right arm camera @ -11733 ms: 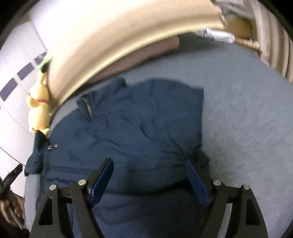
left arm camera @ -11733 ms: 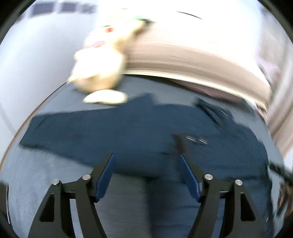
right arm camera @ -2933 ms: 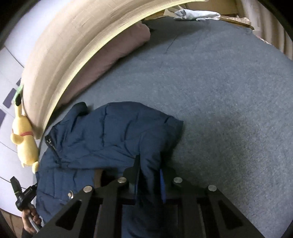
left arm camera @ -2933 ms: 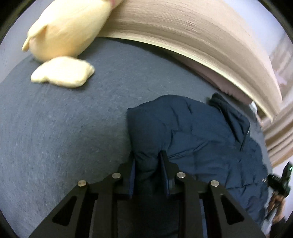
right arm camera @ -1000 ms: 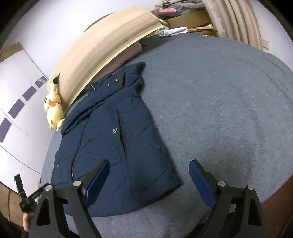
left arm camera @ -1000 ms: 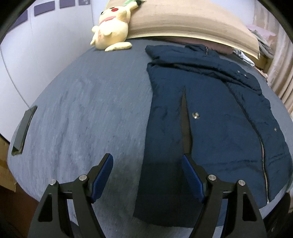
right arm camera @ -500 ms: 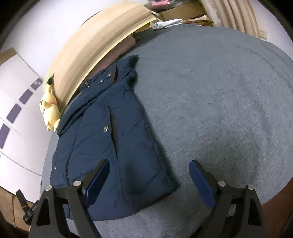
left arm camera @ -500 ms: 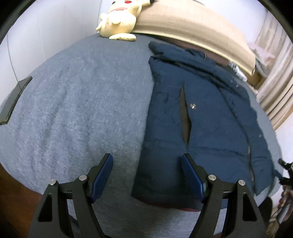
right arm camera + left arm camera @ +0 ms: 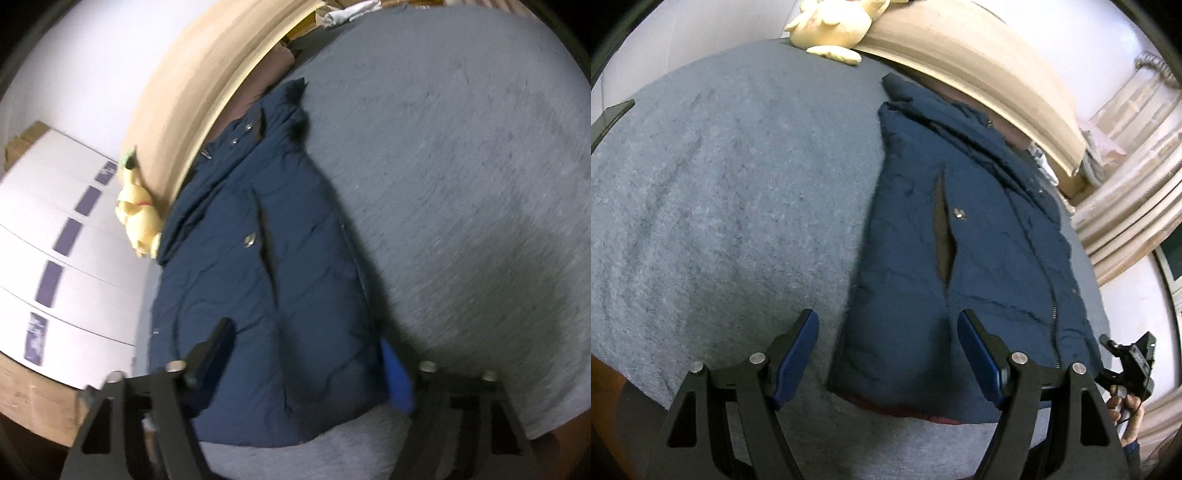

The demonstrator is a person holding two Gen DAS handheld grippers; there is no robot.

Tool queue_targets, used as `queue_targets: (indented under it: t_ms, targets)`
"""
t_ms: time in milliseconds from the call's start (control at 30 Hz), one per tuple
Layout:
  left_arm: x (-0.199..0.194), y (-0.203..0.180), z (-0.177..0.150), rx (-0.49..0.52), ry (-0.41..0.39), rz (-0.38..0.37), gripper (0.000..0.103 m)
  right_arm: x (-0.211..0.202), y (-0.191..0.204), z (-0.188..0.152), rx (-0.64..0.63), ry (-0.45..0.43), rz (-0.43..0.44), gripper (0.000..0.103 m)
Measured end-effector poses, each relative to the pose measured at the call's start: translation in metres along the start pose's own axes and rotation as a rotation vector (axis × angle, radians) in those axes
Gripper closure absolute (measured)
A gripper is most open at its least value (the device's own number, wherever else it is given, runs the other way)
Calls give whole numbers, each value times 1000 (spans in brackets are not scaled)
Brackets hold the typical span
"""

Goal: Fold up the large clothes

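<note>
A dark navy padded jacket lies flat on the grey bed cover, sleeves folded in, collar toward the headboard and hem toward me. It also shows in the right wrist view. My left gripper is open and empty just above the hem's left corner. My right gripper is open and empty over the hem's right part; its view is blurred. The other gripper, held in a hand, shows at the right edge of the left wrist view.
A yellow plush toy sits by the beige headboard; it also shows in the right wrist view. Curtains hang at the right. The grey bed cover spreads wide to the left. White panelled wall.
Both grippers have dropped closer to the jacket's hem end and tilted down. Both stay open. The jacket has not moved.
</note>
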State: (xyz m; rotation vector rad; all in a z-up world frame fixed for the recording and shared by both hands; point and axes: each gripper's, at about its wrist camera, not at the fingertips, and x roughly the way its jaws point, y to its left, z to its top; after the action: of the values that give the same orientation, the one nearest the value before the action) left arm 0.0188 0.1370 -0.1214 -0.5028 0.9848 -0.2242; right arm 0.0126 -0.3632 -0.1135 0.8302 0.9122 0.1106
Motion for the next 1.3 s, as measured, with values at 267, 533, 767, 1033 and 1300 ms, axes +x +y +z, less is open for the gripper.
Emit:
queue_targets:
  t_ms: [267,533,767,1033,1300]
  targets:
    - [-2,-4,5,12,-22,12,25,1,-11,-1,38,1,-5,41]
    - [16,-15,3,75,52,-13,25,7,-17,3,72,-6,44,40]
    - [-6,-24,6,95,14,-86,72,-8,-9,2,109,-1,164,74]
    - [10,-3,2,-2,41,-87,53,4,-30,-8,191,35,153,71]
    - [16,-19,-4,68,48,-80,43,11,-31,-12,169,48,172,72]
